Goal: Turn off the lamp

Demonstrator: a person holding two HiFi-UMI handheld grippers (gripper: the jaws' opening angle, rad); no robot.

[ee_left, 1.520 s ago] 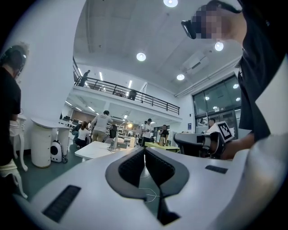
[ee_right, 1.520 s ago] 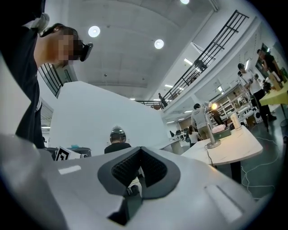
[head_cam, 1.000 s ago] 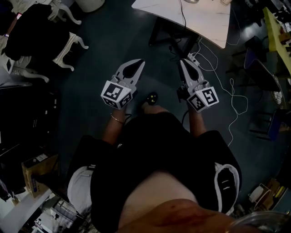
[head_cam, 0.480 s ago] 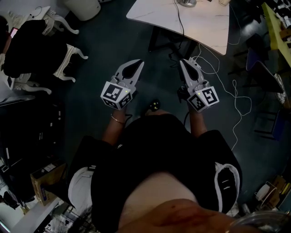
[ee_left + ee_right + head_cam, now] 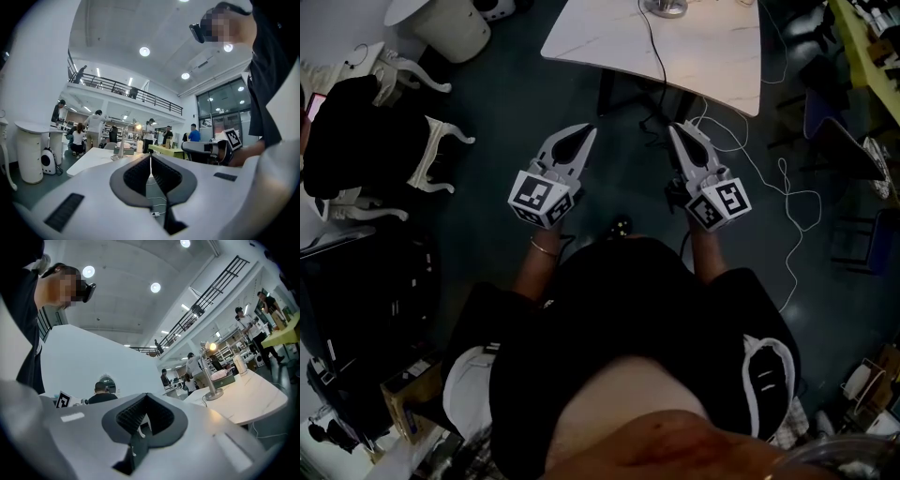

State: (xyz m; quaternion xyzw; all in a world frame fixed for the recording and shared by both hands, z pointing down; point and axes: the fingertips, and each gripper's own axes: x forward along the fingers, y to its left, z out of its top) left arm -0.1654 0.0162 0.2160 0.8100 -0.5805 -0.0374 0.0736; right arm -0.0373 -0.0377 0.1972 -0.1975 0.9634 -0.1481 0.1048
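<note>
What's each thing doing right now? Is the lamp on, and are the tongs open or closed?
lamp: on, glowing, standing upright on the white table
left tongs: shut, holding nothing
right tongs: shut, holding nothing

The table [image 5: 712,56] top looks like smooth pale marble, perhaps laminate. The lamp [image 5: 214,395] is shiny metal. The left gripper [image 5: 584,131] and right gripper [image 5: 677,129] are matt grey plastic.
</note>
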